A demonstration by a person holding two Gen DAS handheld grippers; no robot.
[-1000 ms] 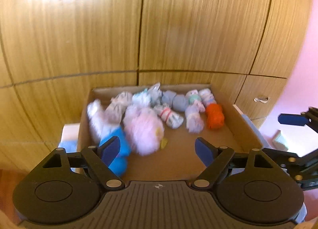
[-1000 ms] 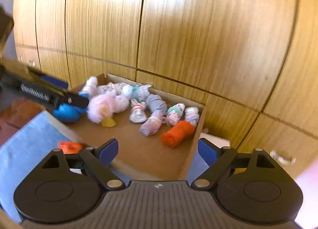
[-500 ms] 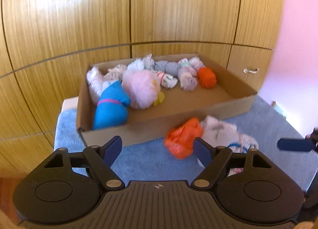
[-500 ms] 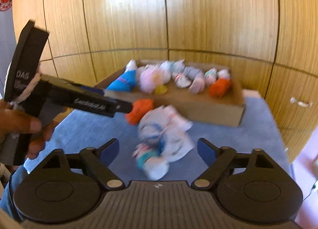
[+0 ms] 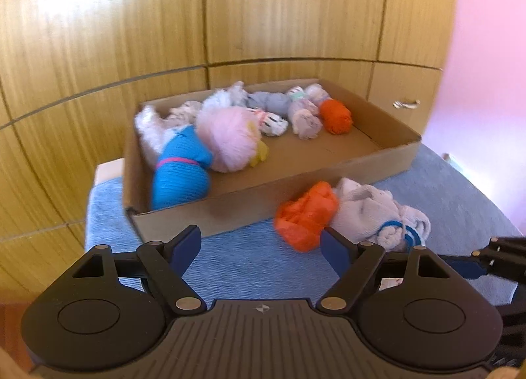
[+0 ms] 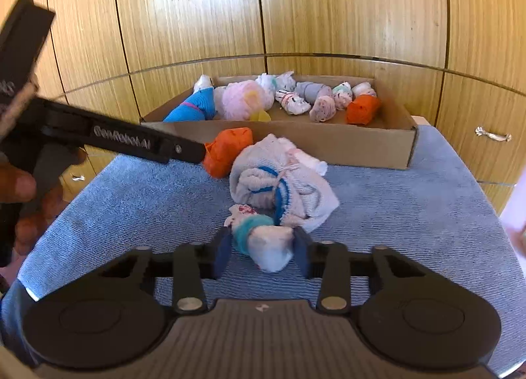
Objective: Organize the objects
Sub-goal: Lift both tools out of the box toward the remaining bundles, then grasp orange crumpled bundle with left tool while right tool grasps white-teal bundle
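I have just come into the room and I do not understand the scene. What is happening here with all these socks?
A person with a gripper in each hand is sorting rolled socks into a cardboard box on a blue towel. The right gripper has just been closing and its pads now press on a white sock roll with a teal cuff. The left gripper is open, close to a loose orange sock outside the box. A heap of white socks is not yet sorted.
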